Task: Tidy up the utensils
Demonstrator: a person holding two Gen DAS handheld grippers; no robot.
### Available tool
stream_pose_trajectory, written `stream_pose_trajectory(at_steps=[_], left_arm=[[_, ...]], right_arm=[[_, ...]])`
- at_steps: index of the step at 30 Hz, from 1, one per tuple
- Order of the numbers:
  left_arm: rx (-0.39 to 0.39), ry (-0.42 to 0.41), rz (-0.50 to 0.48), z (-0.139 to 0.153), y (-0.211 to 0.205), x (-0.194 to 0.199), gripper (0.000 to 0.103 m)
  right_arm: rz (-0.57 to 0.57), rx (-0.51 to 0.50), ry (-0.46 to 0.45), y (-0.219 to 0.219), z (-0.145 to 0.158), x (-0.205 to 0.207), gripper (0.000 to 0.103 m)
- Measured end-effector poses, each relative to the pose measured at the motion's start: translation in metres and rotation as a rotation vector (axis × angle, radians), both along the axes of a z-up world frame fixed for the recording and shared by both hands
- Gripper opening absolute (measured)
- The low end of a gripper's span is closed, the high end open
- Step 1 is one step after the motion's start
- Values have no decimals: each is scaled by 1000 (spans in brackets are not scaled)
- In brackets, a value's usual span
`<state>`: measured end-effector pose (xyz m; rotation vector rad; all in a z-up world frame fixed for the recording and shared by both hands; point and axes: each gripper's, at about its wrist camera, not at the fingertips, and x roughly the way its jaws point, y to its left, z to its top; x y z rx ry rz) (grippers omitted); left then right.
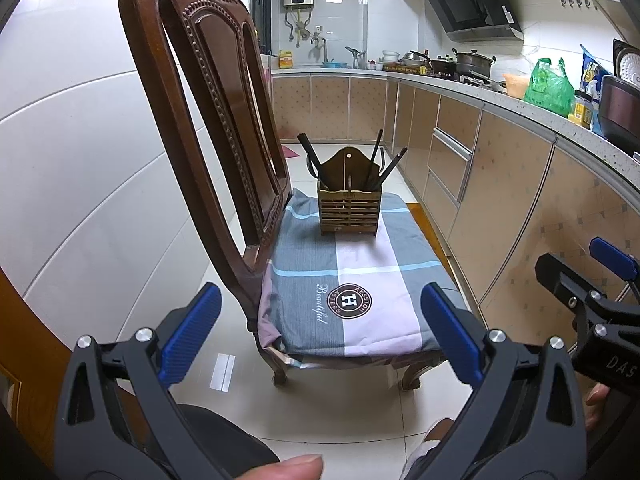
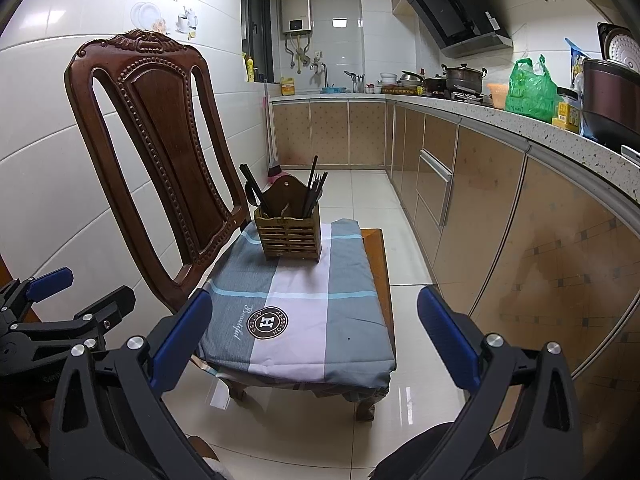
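Note:
A slatted wooden utensil holder stands upright at the far end of a cushioned chair seat. Dark chopsticks, a fork and other dark utensils stick out of it. My left gripper is open and empty, well short of the holder, over the seat's near edge. My right gripper is open and empty too, at about the same distance. In the left wrist view the right gripper shows at the right edge; in the right wrist view the left gripper shows at the left edge.
The holder sits on a grey, white and pink checked cushion of a carved dark wooden chair. Kitchen cabinets and a cluttered counter run along the right. Glossy tiled floor surrounds the chair.

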<state>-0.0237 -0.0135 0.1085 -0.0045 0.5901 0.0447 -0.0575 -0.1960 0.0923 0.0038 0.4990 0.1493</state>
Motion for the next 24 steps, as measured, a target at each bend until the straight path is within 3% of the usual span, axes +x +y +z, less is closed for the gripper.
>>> stream_pose_trajectory(at_steps=[14, 24], left_arm=[[7, -14, -17, -5, -3, 1, 99], [-9, 49, 8, -23, 3, 21, 99]], right_arm=[[0, 0, 16, 2, -9, 8, 100], [-3, -5, 48, 5, -24, 21, 100]])
